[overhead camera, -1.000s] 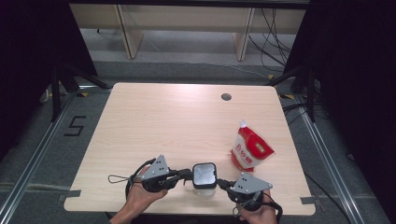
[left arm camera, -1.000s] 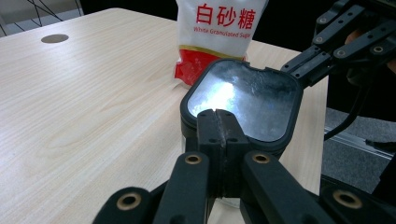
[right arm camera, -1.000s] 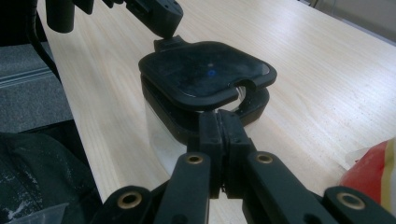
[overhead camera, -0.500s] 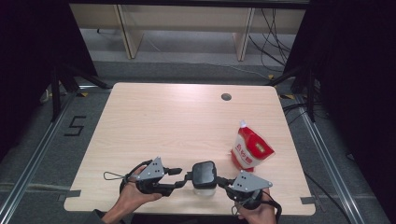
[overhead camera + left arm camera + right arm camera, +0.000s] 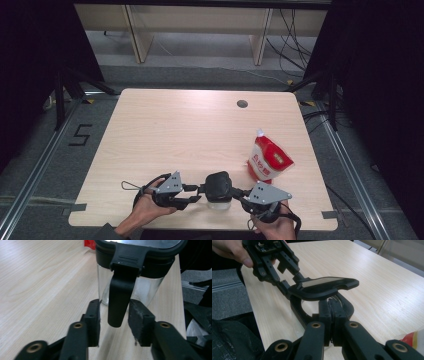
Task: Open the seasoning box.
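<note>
Work centres on the glass jar (image 5: 218, 200) at six o'clock on the tabletop (image 5: 200, 130): right tongs (image 5: 331, 315) clamp shut on its rim latch under the raised lid (image 5: 322, 286). Left tongs (image 5: 113, 320), just closing, straddle the hanging latch (image 5: 119, 300) without pressing; unlatching seems half finished, lid not yet off.

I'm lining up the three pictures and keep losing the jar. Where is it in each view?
High view: the jar sits at the table's near edge, between the two grippers.
Left gripper view: top centre, glass body under a black lid, its latch hanging between the jaws.
Right gripper view: centre, just above the jaws, lid tilted up.
Shared landmark: the red bag.
</note>
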{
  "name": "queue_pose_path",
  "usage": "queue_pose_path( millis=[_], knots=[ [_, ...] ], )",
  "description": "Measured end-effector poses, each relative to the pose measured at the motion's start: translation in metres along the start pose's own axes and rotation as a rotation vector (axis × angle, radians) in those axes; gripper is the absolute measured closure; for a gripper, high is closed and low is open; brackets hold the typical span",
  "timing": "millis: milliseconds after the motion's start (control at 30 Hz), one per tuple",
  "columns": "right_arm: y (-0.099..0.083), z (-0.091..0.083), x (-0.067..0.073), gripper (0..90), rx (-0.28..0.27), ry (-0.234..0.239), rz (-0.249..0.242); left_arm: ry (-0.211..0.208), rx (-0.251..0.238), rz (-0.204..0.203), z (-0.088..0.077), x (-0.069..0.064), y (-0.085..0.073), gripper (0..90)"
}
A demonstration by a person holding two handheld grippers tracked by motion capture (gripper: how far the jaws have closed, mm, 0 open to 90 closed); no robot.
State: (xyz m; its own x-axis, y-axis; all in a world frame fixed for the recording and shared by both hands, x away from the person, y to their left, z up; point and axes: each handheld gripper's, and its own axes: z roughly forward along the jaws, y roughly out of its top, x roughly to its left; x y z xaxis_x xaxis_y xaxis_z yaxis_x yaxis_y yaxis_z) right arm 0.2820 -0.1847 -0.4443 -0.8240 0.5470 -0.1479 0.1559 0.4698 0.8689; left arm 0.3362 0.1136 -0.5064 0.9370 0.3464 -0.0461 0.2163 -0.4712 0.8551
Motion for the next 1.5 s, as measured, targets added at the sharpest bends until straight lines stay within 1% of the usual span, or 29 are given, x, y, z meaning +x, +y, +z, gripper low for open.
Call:
queue_pose_path(
  millis=[33,67,100,133,167,200,267,300,333,400,433,500,567,600,667,700,733,833,933,1000,1033,1067,1133,1200,1233,1300,1433,1467,1500],
  knots=[
    [0.000,0.000,0.002,89.7,0.001,0.003,0.031,0.002,0.005,0.029,0.002,-0.001,0.000,68.0],
    [0.001,0.001,0.001,89.7,-0.006,0.007,0.019,0.001,0.020,0.029,0.002,-0.001,-0.001,70.2],
    [0.002,0.001,0.001,89.7,-0.006,0.009,0.015,0.005,0.014,0.019,0.003,-0.002,-0.001,72.2],
    [0.003,0.000,0.001,89.7,-0.001,0.008,0.006,0.015,0.018,0.024,0.003,-0.002,-0.001,73.4],
    [0.003,0.000,0.001,89.7,-0.003,0.008,0.004,0.013,0.025,0.031,0.003,-0.002,0.000,73.5],
    [0.004,0.000,0.001,89.7,-0.005,0.010,0.003,0.021,0.021,0.027,0.003,-0.003,0.000,73.7],
    [0.005,0.001,0.002,89.7,-0.014,0.006,0.010,0.021,0.021,0.028,0.003,-0.003,0.000,73.9],
    [0.006,0.002,0.001,89.7,-0.020,0.006,-0.007,0.033,0.028,0.039,0.003,-0.004,0.000,74.0],
    [0.007,0.001,0.002,89.7,-0.012,0.011,0.002,0.033,0.028,0.039,0.003,-0.004,0.000,74.0],
    [0.008,0.002,0.003,89.7,-0.019,0.005,0.007,0.034,0.032,0.038,0.003,-0.004,0.001,74.1],
    [0.008,0.002,0.003,89.7,-0.019,0.005,0.007,0.037,0.024,0.027,0.003,-0.006,0.001,74.1],
    [0.011,0.001,0.003,89.7,-0.019,0.009,-0.002,0.039,0.033,0.031,0.003,-0.006,0.001,74.1],
    [0.014,0.003,0.004,89.7,-0.032,0.010,-0.012,0.041,0.036,0.026,0.004,-0.007,0.002,74.1],
    [0.015,0.004,0.005,89.7,-0.036,0.009,-0.011,0.043,0.034,0.015,0.004,-0.007,0.002,74.1],
    [0.016,0.004,0.005,89.7,-0.038,0.006,-0.019,0.050,0.035,0.014,0.004,-0.008,0.002,74.2],
    [0.020,0.006,0.005,89.7,-0.046,0.006,-0.041,0.062,0.047,0.015,0.003,-0.008,0.003,74.2],
    [0.020,0.006,0.007,89.7,-0.042,0.014,-0.026,0.063,0.048,0.014,0.003,-0.008,0.003,74.2],
    [0.024,0.009,0.008,89.7,-0.045,0.018,-0.028,0.065,0.052,0.009,0.003,-0.009,0.003,74.2],
    [0.027,0.010,0.009,89.7,-0.040,0.022,-0.035,0.073,0.054,0.008,0.004,-0.010,0.004,74.2],
    [0.030,0.013,0.010,89.7,-0.045,0.023,-0.046,0.064,0.050,0.004,0.004,-0.010,0.004,74.2],
    [0.034,0.015,0.012,89.7,-0.039,0.033,-0.049,0.077,0.050,-0.001,0.004,-0.011,0.004,74.3],
    [0.035,0.016,0.012,89.7,-0.046,0.031,-0.052,0.080,0.050,-0.005,0.004,-0.012,0.004,74.3],
    [0.039,0.018,0.015,89.7,-0.037,0.034,-0.063,0.074,0.059,0.000,0.004,-0.011,0.005,74.3],
    [0.041,0.019,0.015,89.7,-0.042,0.037,-0.069,0.077,0.060,-0.003,0.004,-0.011,0.005,74.3],
    [0.042,0.020,0.015,89.7,-0.044,0.037,-0.067,0.090,0.042,-0.010,0.005,-0.013,0.004,74.3],
    [0.046,0.023,0.017,89.7,-0.043,0.046,-0.076,0.085,0.057,-0.010,0.004,-0.013,0.005,74.3],
    [0.050,0.026,0.019,89.7,-0.038,0.051,-0.088,0.088,0.058,-0.017,0.005,-0.014,0.005,74.4],
    [0.051,0.027,0.020,89.7,-0.041,0.053,-0.084,0.100,0.050,-0.024,0.005,-0.015,0.005,74.4],
    [0.054,0.029,0.021,89.7,-0.036,0.057,-0.091,0.103,0.058,-0.021,0.005,-0.015,0.006,74.4]
  ],
)
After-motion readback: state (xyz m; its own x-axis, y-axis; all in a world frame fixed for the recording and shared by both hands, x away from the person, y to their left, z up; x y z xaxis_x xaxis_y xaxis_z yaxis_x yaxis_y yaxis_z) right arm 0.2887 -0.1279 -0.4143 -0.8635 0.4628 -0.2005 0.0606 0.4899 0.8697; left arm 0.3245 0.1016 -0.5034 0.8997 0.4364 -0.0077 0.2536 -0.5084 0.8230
